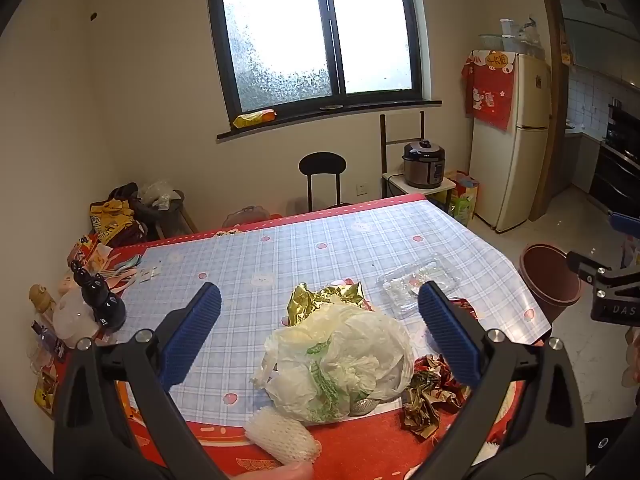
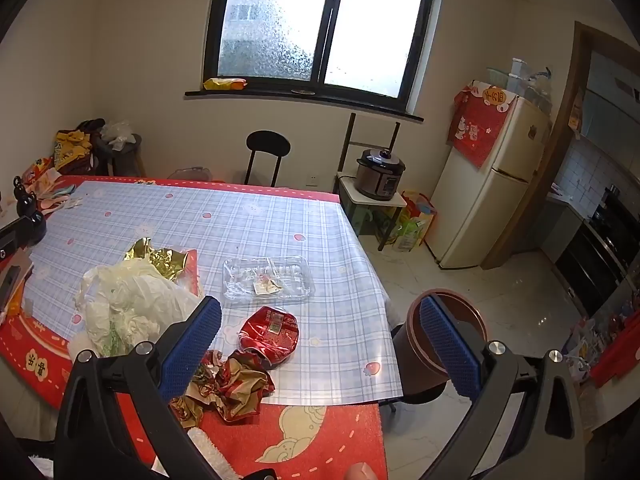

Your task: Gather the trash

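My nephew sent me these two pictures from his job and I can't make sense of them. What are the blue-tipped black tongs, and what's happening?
They are handheld grippers, one in each of a person's hands, each with a camera looking along its fingers. One picture is from the left gripper, the other from the right gripper. Both are open and hold nothing. On the table lies trash: a white plastic bag, gold foil, a clear plastic tray, a crushed red can, crumpled wrappers and a white foam net. A brown bin stands beside the table.
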A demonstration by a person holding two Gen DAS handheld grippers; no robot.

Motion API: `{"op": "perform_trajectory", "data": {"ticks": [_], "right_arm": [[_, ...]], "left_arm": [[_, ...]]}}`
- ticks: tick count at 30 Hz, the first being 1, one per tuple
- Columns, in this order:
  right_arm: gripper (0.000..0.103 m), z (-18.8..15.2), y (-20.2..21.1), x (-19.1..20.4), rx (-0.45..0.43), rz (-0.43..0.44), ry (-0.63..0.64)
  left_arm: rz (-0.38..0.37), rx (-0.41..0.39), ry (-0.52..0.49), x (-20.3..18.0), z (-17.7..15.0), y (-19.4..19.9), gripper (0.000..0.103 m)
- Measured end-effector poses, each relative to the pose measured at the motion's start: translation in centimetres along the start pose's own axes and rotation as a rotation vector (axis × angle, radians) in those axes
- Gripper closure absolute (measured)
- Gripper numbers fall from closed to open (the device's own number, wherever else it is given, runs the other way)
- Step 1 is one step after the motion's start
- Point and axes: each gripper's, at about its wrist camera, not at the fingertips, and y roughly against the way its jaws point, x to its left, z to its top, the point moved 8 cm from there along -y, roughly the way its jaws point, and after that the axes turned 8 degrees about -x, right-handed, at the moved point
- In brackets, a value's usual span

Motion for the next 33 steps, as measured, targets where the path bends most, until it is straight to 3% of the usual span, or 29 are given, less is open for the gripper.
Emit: {"op": "perform_trajectory", "data": {"ticks": [33], "right_arm": [[0.005, -0.2, -0.14, -0.4, 0.0, -0.01, -0.016]], "left_arm": [[0.013, 0.017, 0.015, 0.34, -0.73, -0.28, 0.006]]}}
